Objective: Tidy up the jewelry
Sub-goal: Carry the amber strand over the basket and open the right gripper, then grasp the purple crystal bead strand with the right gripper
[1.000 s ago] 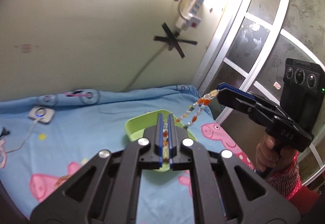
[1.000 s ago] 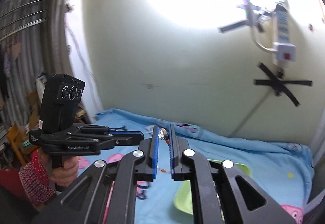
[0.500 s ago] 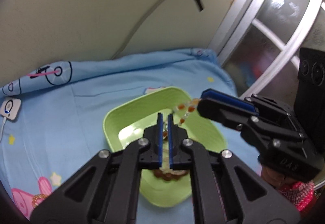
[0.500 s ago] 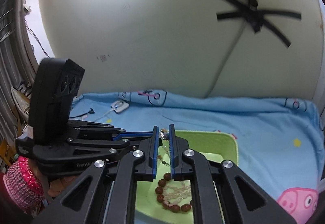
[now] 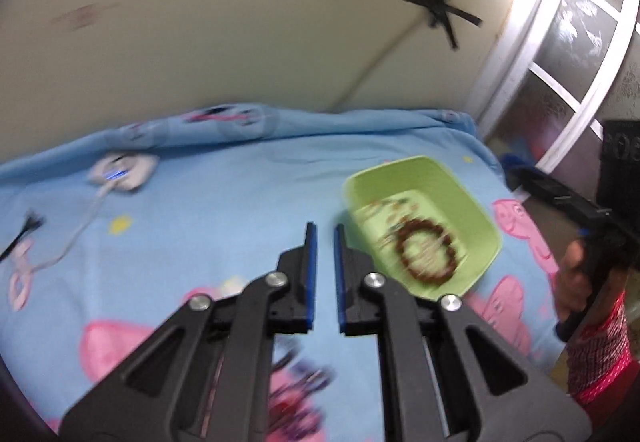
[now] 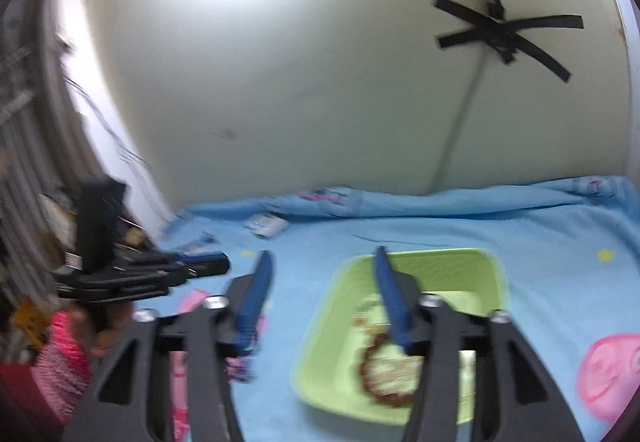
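A green tray lies on the blue sheet and holds a brown bead bracelet and a pale bead string, both blurred. My left gripper hangs over the sheet just left of the tray. Its jaws are opening, with a narrow gap and nothing between them. The right wrist view shows the same tray and bracelet. My right gripper is opening wide and holds nothing, its right finger over the tray. The left gripper shows there at the left.
A white device with a cable lies at the back left of the cartoon sheet. Dark and pink small items lie blurred near the front. A window frame stands at the right, and a pink sleeve is there too.
Both grippers came down to the tray with the bead string stretched between them. It now lies in the tray. The right jaws spread wide and the left gripper swung left off the tray.
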Motion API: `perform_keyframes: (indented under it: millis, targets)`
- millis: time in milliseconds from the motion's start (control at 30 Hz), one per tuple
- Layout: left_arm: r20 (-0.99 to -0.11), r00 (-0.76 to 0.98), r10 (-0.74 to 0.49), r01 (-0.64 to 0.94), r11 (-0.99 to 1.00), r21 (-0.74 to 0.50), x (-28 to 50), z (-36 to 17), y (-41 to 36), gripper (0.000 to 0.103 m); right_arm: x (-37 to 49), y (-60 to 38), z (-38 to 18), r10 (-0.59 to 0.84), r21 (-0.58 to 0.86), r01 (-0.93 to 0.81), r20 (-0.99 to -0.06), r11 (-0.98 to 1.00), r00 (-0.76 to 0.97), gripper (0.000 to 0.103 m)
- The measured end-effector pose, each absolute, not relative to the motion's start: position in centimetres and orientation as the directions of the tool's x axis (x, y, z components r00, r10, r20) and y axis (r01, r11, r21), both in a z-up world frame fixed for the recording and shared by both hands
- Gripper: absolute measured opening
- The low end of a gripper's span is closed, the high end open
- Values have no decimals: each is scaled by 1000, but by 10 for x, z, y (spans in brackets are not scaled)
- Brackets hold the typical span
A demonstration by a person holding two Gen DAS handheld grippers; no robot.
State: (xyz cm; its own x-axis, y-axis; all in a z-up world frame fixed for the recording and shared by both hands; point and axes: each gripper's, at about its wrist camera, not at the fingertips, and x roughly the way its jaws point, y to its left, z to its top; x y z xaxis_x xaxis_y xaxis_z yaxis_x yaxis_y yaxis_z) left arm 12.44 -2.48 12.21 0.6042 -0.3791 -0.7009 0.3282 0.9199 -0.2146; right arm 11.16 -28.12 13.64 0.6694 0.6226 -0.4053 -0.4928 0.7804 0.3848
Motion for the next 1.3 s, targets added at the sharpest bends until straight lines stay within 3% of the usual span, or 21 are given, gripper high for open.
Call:
perform_keyframes:
  millis: [67,167,233,300,433,567,600,633,767,900,933,1000,1300]
  targets:
    - [-713,615,-336,276,939,-205,104,111,9,7,92,-271,132,687,408,-556,-355,725,634,52]
    - [-742,598,-304,222,952,-211,79,90,41,7,75,-239,120,723,360,-631,-414,688,552,49]
    - [-754,578,-312,211,950,-231,63,74,56,7,68,-208,103,706,292,-668,-494,684,508,27]
    - [-758,566,-324,216,946,-242,49,62,60,7,66,-176,79,655,223,-692,-603,686,455,17]
    - [-753,552,-359,222,933,-282,22,43,67,7,77,-138,37,570,173,-691,-718,702,400,17]
    - [-748,539,-388,239,921,-306,6,34,69,7,84,-115,9,529,159,-693,-768,704,361,17]
    - [-747,536,-393,243,920,-309,4,34,68,7,84,-113,8,530,147,-695,-761,704,375,17]
    - [-746,535,-396,249,918,-309,1,33,68,7,81,-109,8,520,120,-707,-764,697,382,1]
    - [-743,537,-400,261,916,-305,-3,32,64,7,73,-107,16,535,131,-716,-757,686,374,0]
    - [-725,554,-409,265,912,-312,-3,39,61,8,64,-117,57,611,172,-718,-677,675,411,0]
    - [-721,557,-412,270,911,-312,-3,42,59,12,61,-121,71,631,180,-721,-650,669,423,0]
    - [-707,571,-418,291,908,-302,-3,49,52,37,58,-124,89,660,198,-727,-616,657,429,0]
    - [-680,595,-428,422,887,-188,8,70,-6,41,44,-144,148,723,228,-731,-496,643,481,0]
